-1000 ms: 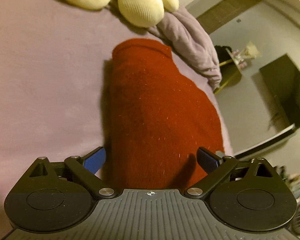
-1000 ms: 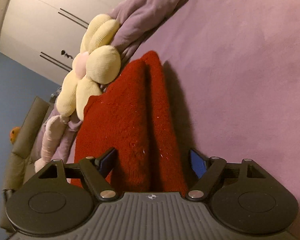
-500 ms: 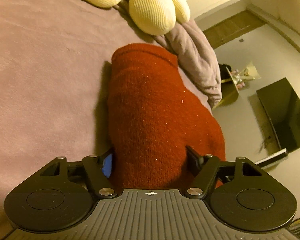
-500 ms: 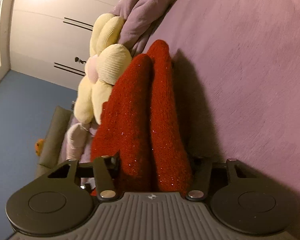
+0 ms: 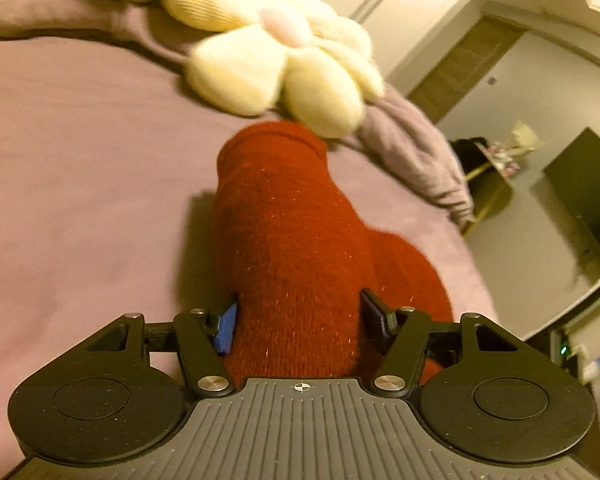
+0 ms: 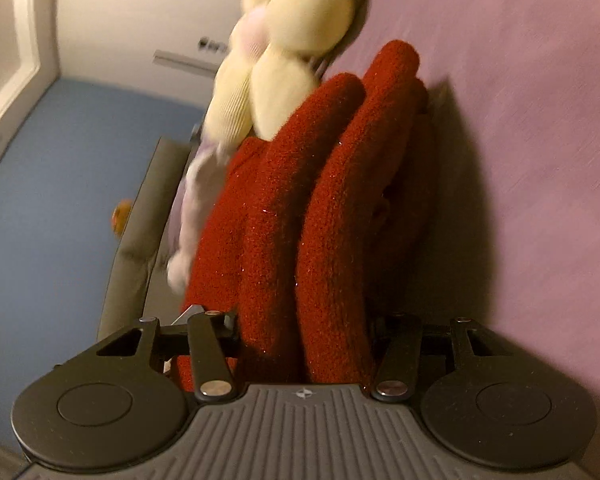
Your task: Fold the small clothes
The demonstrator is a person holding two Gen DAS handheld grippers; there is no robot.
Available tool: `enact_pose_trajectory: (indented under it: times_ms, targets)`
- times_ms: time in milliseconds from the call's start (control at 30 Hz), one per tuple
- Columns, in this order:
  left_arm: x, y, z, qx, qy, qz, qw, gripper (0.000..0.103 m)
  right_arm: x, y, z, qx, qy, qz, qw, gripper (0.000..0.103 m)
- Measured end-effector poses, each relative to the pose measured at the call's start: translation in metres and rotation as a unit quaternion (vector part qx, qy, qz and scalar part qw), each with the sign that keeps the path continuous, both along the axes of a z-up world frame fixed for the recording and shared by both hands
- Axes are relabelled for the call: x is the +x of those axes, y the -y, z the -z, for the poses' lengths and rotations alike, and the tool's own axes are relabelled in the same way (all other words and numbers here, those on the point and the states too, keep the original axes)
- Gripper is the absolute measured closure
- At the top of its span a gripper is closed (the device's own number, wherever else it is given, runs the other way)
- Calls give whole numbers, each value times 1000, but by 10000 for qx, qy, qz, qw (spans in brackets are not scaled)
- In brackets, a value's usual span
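Left hand-held gripper (image 5: 298,322) and right hand-held gripper (image 6: 304,338) both pinch the bunched red knit garment (image 5: 296,248), mid-frame over the purple bed (image 5: 80,184). Best lift evenly, clear of the flower pillow (image 5: 276,64).

A home bedroom — mauve bedspread (image 5: 80,152), flower-shaped cushion (image 5: 268,60), wardrobe doors (image 6: 148,12) behind.

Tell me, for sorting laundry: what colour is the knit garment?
Deep red garment, clearest in the left wrist view.

Red knit garment (image 5: 296,248) – mauve bedspread (image 5: 80,168) – cream flower cushion (image 5: 276,68).
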State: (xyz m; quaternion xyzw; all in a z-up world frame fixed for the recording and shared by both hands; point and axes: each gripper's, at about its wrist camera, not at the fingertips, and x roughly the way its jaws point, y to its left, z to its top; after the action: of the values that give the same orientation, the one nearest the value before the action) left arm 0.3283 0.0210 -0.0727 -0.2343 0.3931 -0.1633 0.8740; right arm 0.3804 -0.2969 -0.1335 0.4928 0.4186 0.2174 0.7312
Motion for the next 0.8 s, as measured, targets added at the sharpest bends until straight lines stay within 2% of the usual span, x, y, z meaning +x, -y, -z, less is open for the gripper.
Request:
enact_pose_trajectory:
  times_ms: [100, 167, 233, 300, 367, 433, 533, 567, 633, 733, 800]
  targets:
    - [-16, -22, -1, 168, -158, -108, 9997, 37, -9, -17, -11, -529, -11, 13, 9986, 38]
    - [-23, -33, -17, 301, 99, -119, 9994, 39, -12, -13, -26, -869, -103, 85, 9961, 36]
    - [-22, -36, -37, 651, 386, -284, 9967, 38, -19, -2, -52, -1432, 21, 395, 9889, 36]
    - [-15, -35, -50, 844, 650, -465, 9932, 28, -21, 4, -80, -1973, 265, 777, 9769, 37]
    - [0, -24, -55, 984, 650, -769, 9900, 23, -11, -8, -106, -2337, 428, 884, 9673, 53]
    - [18, -13, -53, 974, 488, -959, 9894, 22, 12, -39, -116, -2548, 322, 591, 9646, 71]
    - [54, 10, -41, 1407, -35, -1058, 9844, 22, 51, -89, -109, -3047, 180, 116, 9522, 84]
    - [68, 16, -35, 1623, -243, -1068, 9806, 23, 65, -101, -102, -3172, 71, 43, 9483, 86]
    - [92, 26, -17, 1862, -627, -1117, 9741, 23, 78, -108, -88, -3326, -88, 129, 9429, 98]
    - [118, 35, 1, 2008, -840, -1057, 9703, 21, 93, -98, -72, -3528, -302, 294, 9348, 103]
    - [133, 51, 10, 2293, -850, -880, 9656, 20, 102, -95, -64, -3851, -298, 319, 9218, 103]
